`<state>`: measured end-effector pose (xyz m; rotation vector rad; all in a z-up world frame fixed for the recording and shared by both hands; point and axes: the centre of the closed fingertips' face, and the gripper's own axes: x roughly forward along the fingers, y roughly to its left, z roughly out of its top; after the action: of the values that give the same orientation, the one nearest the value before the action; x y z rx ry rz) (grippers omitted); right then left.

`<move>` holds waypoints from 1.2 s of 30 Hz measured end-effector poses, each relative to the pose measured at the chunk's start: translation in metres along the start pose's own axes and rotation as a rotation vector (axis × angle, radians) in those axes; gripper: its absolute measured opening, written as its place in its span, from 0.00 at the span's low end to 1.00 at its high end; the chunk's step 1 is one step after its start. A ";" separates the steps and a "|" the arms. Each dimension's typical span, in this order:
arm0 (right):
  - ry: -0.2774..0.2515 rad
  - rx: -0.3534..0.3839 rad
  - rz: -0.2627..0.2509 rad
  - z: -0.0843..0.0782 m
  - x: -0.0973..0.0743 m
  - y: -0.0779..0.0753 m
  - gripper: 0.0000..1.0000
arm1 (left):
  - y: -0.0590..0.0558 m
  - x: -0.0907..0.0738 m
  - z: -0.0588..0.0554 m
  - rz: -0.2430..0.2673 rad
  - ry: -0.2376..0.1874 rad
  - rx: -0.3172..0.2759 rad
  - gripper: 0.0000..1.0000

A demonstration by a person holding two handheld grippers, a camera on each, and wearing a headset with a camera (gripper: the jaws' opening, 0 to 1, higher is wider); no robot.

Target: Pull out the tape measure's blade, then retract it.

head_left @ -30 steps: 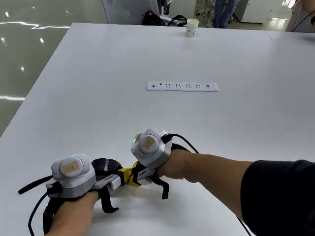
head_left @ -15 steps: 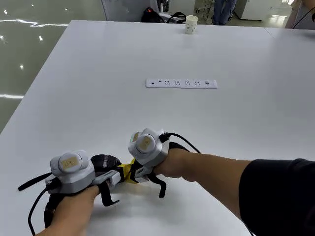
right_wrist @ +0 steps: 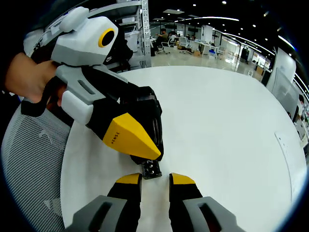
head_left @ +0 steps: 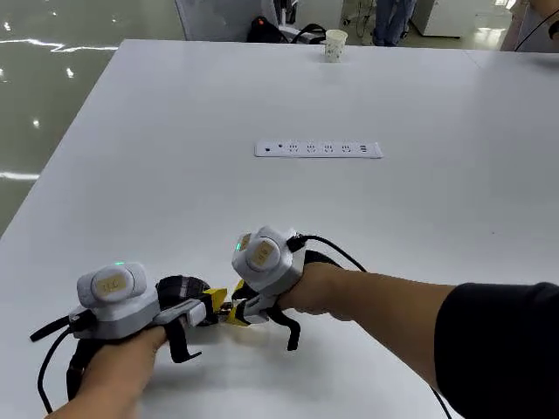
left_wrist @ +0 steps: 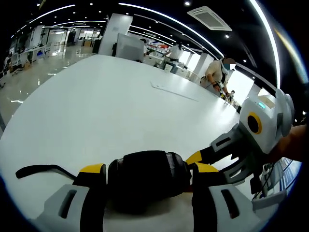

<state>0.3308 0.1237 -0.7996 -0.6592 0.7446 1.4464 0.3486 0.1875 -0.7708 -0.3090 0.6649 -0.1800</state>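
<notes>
The black tape measure (left_wrist: pixel 145 179) rests low over the white table (head_left: pixel 349 227), and my left gripper (left_wrist: pixel 145 169) is shut on its body, a yellow-tipped jaw on either side. In the head view the tape measure (head_left: pixel 182 290) lies between the left gripper (head_left: pixel 205 307) and the right gripper (head_left: pixel 231 312). In the right gripper view, the right gripper (right_wrist: pixel 155 180) has its jaws drawn close around the blade's small metal end hook (right_wrist: pixel 150 169), which pokes out of the case (right_wrist: pixel 145 121). Very little blade is out.
A white power strip (head_left: pixel 319 149) lies mid-table. A paper cup (head_left: pixel 334 45) stands at the far edge. A black strap (left_wrist: pixel 41 170) trails from the tape measure. A mesh chair (right_wrist: pixel 34 159) stands beside the table, and people are in the background.
My left gripper with the tape measure has shifted a little to the left, away from the right gripper. The right gripper has stayed in place. The head camera has moved slightly.
</notes>
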 end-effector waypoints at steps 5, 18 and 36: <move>-0.020 0.019 -0.016 -0.003 -0.010 -0.001 0.21 | -0.004 -0.004 0.003 -0.038 0.000 0.036 0.75; -0.094 0.084 -0.052 -0.023 -0.047 0.003 0.27 | -0.019 -0.020 -0.005 -0.154 0.060 0.193 0.99; -0.153 0.156 -0.139 -0.061 -0.096 0.011 0.40 | -0.002 -0.059 -0.020 -0.303 0.135 0.363 0.99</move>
<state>0.3181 0.0160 -0.7617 -0.4657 0.6705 1.2816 0.2906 0.1971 -0.7509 -0.0453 0.7020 -0.6077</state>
